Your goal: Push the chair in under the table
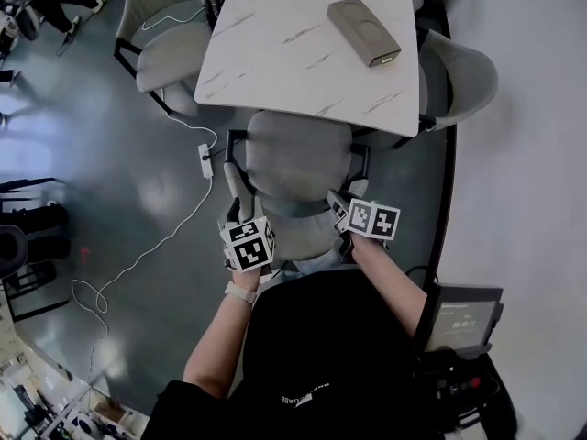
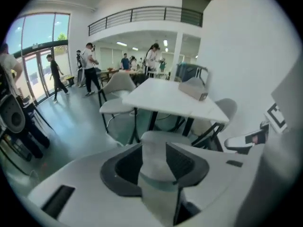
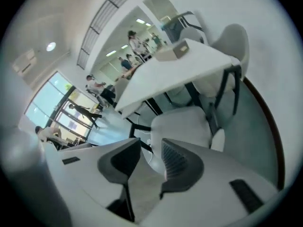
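Room: glossy grey floor (image 1: 138, 181), white marble-look table (image 1: 275, 53) carrying a flat tan box (image 1: 364, 30).
Left gripper (image 1: 237, 189): your jaws clamp the left top edge of the chair (image 1: 298, 154) backrest; fabric fills the gap between the pads.
Right gripper (image 1: 341, 202): your jaws stand apart at the backrest's right corner, with fabric low in the gap and the ribbed pads bare.
Arms: your left forearm (image 1: 220, 337) and right forearm (image 1: 394, 278) reach forward from your body, with both grippers angled downward.
Chair: its seat front sits under the table's near edge, backrest toward you.
Around: a white cable (image 1: 174, 232) trails across the floor on your left.
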Motion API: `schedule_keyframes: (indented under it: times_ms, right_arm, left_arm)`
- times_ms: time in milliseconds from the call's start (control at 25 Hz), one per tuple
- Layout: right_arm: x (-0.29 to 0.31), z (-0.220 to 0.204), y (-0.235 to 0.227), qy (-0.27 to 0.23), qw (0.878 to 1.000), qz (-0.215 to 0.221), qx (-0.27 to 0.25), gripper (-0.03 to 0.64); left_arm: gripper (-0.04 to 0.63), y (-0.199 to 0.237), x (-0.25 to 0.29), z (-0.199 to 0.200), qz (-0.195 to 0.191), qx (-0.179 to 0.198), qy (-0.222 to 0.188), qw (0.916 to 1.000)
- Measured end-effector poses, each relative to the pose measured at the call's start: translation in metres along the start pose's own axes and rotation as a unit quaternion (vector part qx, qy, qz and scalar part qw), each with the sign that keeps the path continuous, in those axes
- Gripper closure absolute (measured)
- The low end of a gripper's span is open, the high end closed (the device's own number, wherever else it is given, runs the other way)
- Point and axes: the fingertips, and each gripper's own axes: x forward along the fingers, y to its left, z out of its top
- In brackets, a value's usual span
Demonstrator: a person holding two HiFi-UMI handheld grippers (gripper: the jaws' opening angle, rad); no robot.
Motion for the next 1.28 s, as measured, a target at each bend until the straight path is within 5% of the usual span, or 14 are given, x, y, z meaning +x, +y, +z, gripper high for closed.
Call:
schedule_keyframes:
  times_ms: [80, 160, 360, 520, 600, 920, 1120, 1280]
  right_arm:
    - [-0.02, 0.028, 0.035, -0.053, 0.996, 0.025, -0.068, 0.503]
    - [-0.046, 0.054, 0.074, -0.112, 0.982, 0.055, -0.145, 0.523]
    - [-0.124, 0.094, 0.159, -0.252, 0.914, 0.134, -0.287, 0.54]
    - [-0.169, 0.101, 0.197, -0.307, 0.87, 0.155, -0.353, 0.543]
    - [-0.183, 0.103, 0.209, -0.324, 0.855, 0.159, -0.372, 0.543]
    - [-0.216, 0.114, 0.225, -0.372, 0.825, 0.151, -0.397, 0.556]
    - [-0.212, 0.122, 0.209, -0.364, 0.856, 0.162, -0.329, 0.592]
    - [-0.208, 0.123, 0.2, -0.364, 0.863, 0.163, -0.309, 0.592]
  left_arm:
    - [0.511, -0.024, -0.023, 0.046, -0.057, 0.011, -0.069, 0.9959]
    - [0.57, -0.051, -0.053, 0.087, -0.122, 0.033, -0.134, 0.9829]
    - [0.589, -0.11, -0.127, 0.149, -0.283, 0.03, -0.238, 0.9286]
    - [0.59, -0.139, -0.175, 0.166, -0.362, 0.052, -0.279, 0.8879]
    - [0.589, -0.147, -0.191, 0.172, -0.387, 0.052, -0.287, 0.8747]
    - [0.589, -0.147, -0.208, 0.178, -0.406, 0.029, -0.295, 0.8641]
    - [0.589, -0.149, -0.206, 0.173, -0.405, 0.03, -0.287, 0.8679]
    - [0.589, -0.148, -0.203, 0.167, -0.404, 0.02, -0.277, 0.8714]
